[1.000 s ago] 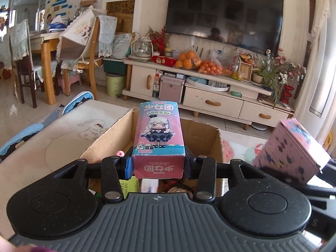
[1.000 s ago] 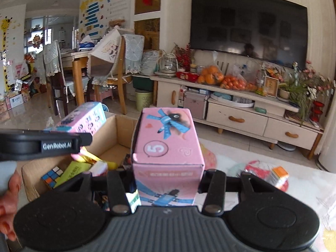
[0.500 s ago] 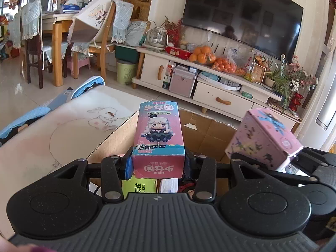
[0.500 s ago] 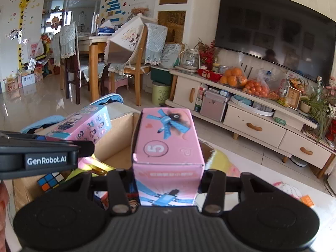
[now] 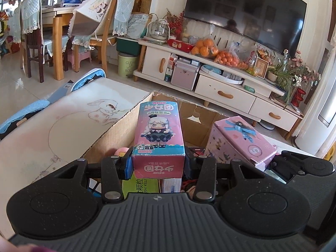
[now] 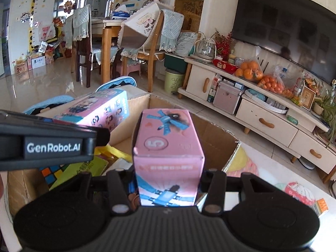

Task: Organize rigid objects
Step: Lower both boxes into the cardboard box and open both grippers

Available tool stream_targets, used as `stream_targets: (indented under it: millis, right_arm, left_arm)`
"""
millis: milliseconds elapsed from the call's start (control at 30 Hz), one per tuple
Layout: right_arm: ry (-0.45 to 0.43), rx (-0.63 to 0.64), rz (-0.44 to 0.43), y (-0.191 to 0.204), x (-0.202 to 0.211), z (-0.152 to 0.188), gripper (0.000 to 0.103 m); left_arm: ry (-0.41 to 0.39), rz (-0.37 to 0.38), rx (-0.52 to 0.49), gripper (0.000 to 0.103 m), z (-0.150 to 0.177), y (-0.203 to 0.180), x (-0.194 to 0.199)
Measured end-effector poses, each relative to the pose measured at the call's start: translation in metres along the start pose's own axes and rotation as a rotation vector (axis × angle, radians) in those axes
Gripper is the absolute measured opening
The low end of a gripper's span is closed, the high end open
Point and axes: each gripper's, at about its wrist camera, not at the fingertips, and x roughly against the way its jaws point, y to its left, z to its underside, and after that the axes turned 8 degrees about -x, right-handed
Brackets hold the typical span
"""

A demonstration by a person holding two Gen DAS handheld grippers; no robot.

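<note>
My left gripper [image 5: 158,164] is shut on a tall pink-and-blue doll box [image 5: 159,134], held over the open cardboard box [image 5: 109,134]. My right gripper [image 6: 168,178] is shut on a pink box with a blue bow and a number 5 [image 6: 168,145], also above the cardboard box [image 6: 218,134]. In the left wrist view the pink bow box [image 5: 239,138] hangs to the right of the doll box. In the right wrist view the doll box [image 6: 98,109] shows at the left, behind the left gripper's black body [image 6: 48,145].
Inside the cardboard box lie a puzzle cube [image 6: 50,172], a green packet [image 5: 140,184] and other small items. It sits on a cream mat with a rabbit drawing [image 5: 63,130]. A TV cabinet [image 5: 226,88], dining chairs [image 5: 35,37] and a table stand beyond.
The right gripper with the pink bow box has moved left and lower, closer beside the doll box over the cardboard box. Both views have tilted a little. Both grips are unchanged.
</note>
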Motion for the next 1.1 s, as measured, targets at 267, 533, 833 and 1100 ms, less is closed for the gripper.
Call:
stream_targets:
  millis: [267, 533, 833, 1100]
  right_arm:
    - [-0.028, 0.038, 0.012, 0.001, 0.015, 0.009, 0.068]
    - [-0.105, -0.016, 0.06, -0.02, 0.055, 0.027, 0.082]
    - [-0.148, -0.148, 0.134, -0.049, 0.091, 0.057, 0.095]
    - [-0.115, -0.258, 0.206, -0.081, 0.097, 0.097, 0.095]
  left_arm:
    - [0.012, 0.002, -0.009, 0.064, 0.001, 0.0, -0.001]
    - [-0.033, 0.015, -0.081, 0.089, 0.014, -0.014, 0.011]
    - [-0.091, 0.023, -0.139, 0.096, 0.031, -0.033, 0.014]
    - [-0.173, -0.093, -0.136, 0.1, 0.031, -0.039, 0.019]
